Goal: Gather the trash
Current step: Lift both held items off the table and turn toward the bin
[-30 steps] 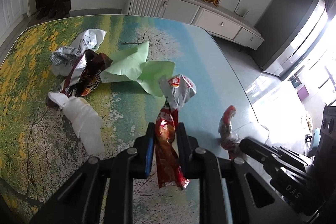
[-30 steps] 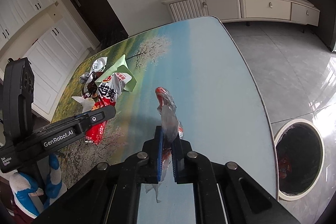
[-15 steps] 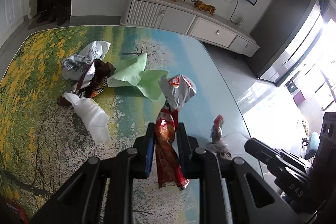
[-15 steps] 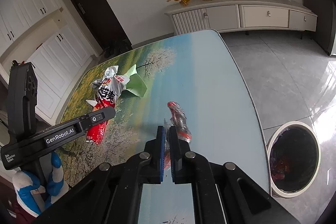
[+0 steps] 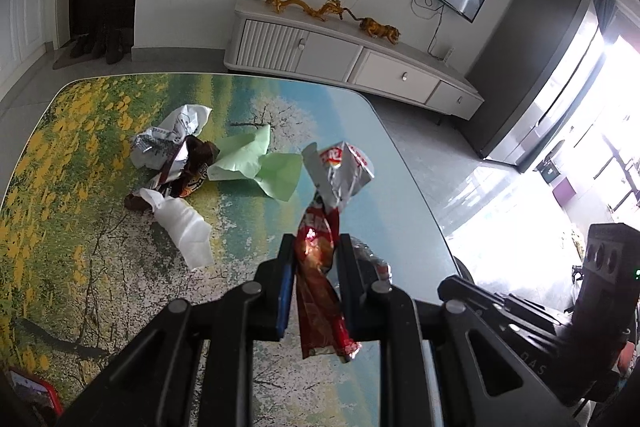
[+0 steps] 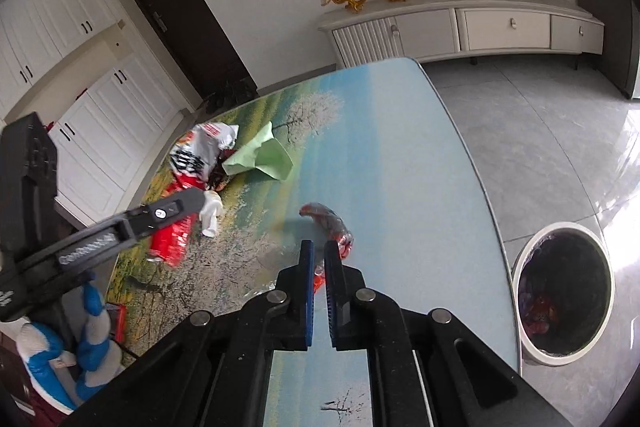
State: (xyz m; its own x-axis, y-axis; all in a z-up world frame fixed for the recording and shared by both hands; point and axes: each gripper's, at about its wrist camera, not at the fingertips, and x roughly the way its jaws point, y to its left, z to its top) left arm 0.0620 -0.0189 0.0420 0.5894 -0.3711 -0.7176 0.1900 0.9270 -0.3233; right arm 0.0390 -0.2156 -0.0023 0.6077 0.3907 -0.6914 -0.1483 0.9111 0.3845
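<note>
My left gripper [image 5: 313, 250] is shut on a red and silver snack wrapper [image 5: 320, 259] and holds it above the table; the wrapper also shows in the right wrist view [image 6: 182, 183]. My right gripper [image 6: 319, 254] has its jaws a narrow gap apart and nothing held between them. A clear and red plastic wrapper [image 6: 329, 227] lies on the table [image 6: 400, 147] just past its tips. A pile of trash lies at the far left: a white crumpled wrapper [image 5: 168, 137], a brown wrapper [image 5: 192, 171], green paper [image 5: 260, 163] and a white tissue [image 5: 184, 227].
A white round bin [image 6: 562, 291] with trash inside stands on the floor right of the table. A red phone [image 5: 32, 391] lies at the table's near left corner. A white TV cabinet [image 6: 460, 27] stands along the far wall.
My right gripper let go of the clear and red wrapper, which now lies on the table, and drew back. My left gripper rose with its wrapper.
</note>
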